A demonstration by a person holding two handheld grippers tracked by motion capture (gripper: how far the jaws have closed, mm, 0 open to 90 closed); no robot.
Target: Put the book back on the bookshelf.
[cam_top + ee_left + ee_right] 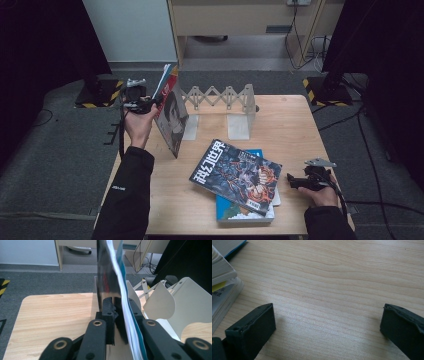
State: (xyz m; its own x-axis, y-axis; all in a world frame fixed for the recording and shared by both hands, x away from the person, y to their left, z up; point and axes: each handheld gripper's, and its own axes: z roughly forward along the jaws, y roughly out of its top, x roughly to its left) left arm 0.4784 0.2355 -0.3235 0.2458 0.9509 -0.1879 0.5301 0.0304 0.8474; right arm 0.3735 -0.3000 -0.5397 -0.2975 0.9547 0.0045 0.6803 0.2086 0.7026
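A thin magazine (172, 117) with a dark cover stands tilted on the wooden table (285, 125), at the left end of a white folding book rack (220, 97). My left gripper (154, 102) reaches in from the left and is shut on the magazine's upper edge. In the left gripper view the black jaws (121, 305) stand either side of the magazine's (116, 270) pages, with the rack's white plates (160, 302) to the right. My right gripper (292, 180) rests low at the table's right front, open over bare wood (327, 320).
A dark illustrated magazine (237, 175) lies flat on a blue book (245, 214) at the table's front middle; their page edges (222, 287) show at the left of the right gripper view. Grey carpet, cables and black stands surround the table.
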